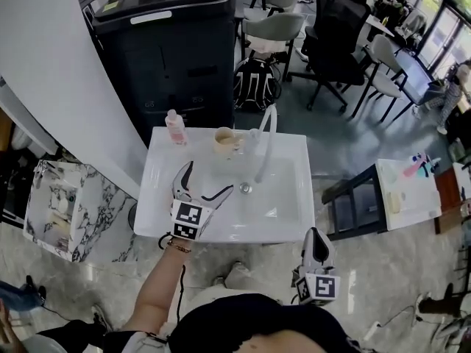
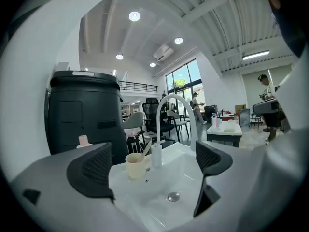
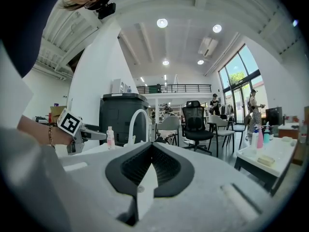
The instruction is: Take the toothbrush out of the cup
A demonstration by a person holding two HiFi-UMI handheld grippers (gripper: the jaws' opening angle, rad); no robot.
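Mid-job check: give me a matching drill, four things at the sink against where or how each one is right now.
Things:
1. cup
2. pink bottle
3. left gripper
4. right gripper

Place or state:
A. shut, low, off the front right corner of the sink
B. open, held over the sink
C. on the sink's back left corner
D. on the back ledge beside the faucet, toothbrush inside

Pairs: 1-D, 2-C, 3-B, 4-A
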